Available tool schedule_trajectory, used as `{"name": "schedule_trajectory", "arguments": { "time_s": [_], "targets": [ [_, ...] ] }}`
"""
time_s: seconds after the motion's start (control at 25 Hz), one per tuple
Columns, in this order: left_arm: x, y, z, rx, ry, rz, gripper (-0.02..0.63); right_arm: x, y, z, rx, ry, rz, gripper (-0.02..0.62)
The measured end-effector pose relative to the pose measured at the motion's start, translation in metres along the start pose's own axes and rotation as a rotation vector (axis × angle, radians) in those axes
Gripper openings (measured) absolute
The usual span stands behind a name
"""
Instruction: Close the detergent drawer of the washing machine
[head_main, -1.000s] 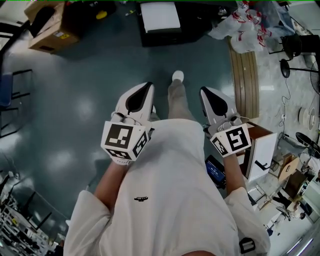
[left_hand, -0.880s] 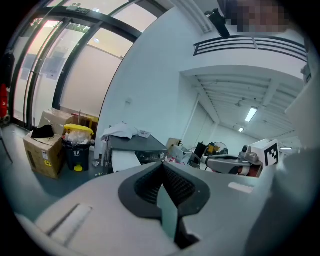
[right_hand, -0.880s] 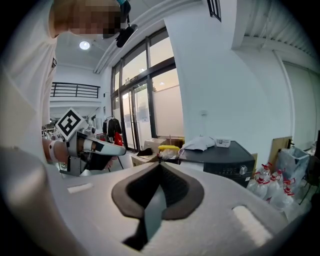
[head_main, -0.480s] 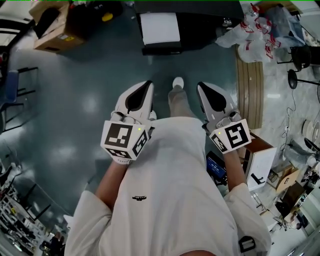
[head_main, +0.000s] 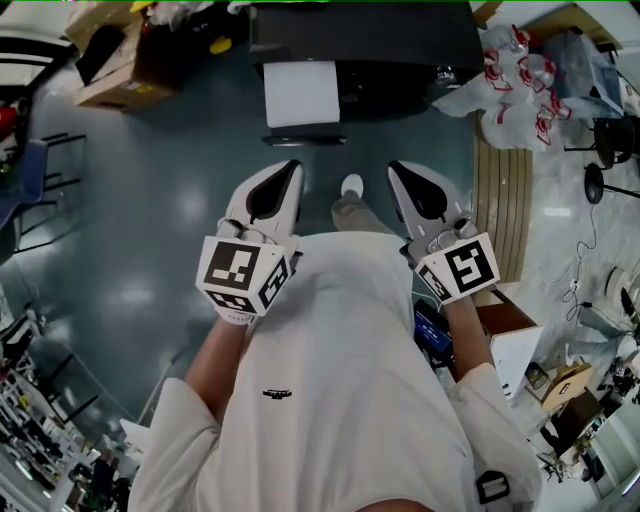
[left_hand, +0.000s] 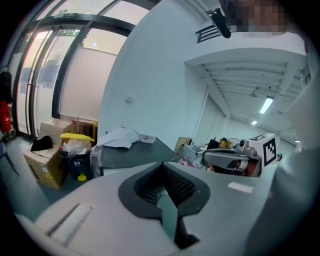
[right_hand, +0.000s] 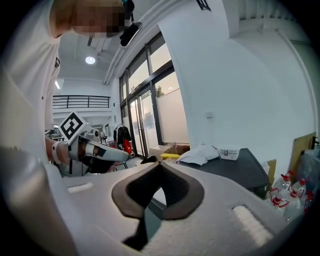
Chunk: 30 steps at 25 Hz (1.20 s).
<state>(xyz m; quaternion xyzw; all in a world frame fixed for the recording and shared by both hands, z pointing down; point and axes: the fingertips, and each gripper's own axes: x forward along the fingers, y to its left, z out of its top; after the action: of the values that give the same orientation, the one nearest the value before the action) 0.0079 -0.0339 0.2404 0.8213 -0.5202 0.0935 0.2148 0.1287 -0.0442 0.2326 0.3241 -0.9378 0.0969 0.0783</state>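
Washing machine (head_main: 400, 60) ahead, apart from left hand-held gripper (head_main: 290, 170)

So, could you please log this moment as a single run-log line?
stage: pre-contact | left hand-held gripper: shut, empty | right hand-held gripper: shut, empty | dark cabinet: ahead, untouched
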Motion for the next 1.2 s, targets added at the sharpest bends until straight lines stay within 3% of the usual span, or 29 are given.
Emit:
{"name": "schedule_trajectory", "arguments": {
  "time_s": [0.24,0.52,0.96,1.2],
  "targets": [
    [0.042,0.004,0.022,-0.005,-0.008,0.063,0.018,0.018,-0.047,0.012,-0.014,0.004,0.065,0.002],
    [0.063,0.021,0.013,-0.072,0.028,0.115,0.018,0.042,-0.064,0.009,-0.015,0.041,0.121,0.002],
    [0.06,0.055,-0.014,-0.032,0.124,0.115,0.018,0.075,-0.053,0.002,-0.034,0.072,0.104,0.002],
    [0.019,0.09,-0.036,-0.037,0.105,0.13,0.018,0.102,0.001,-0.001,-0.054,0.08,0.08,0.002]
  ]
}}
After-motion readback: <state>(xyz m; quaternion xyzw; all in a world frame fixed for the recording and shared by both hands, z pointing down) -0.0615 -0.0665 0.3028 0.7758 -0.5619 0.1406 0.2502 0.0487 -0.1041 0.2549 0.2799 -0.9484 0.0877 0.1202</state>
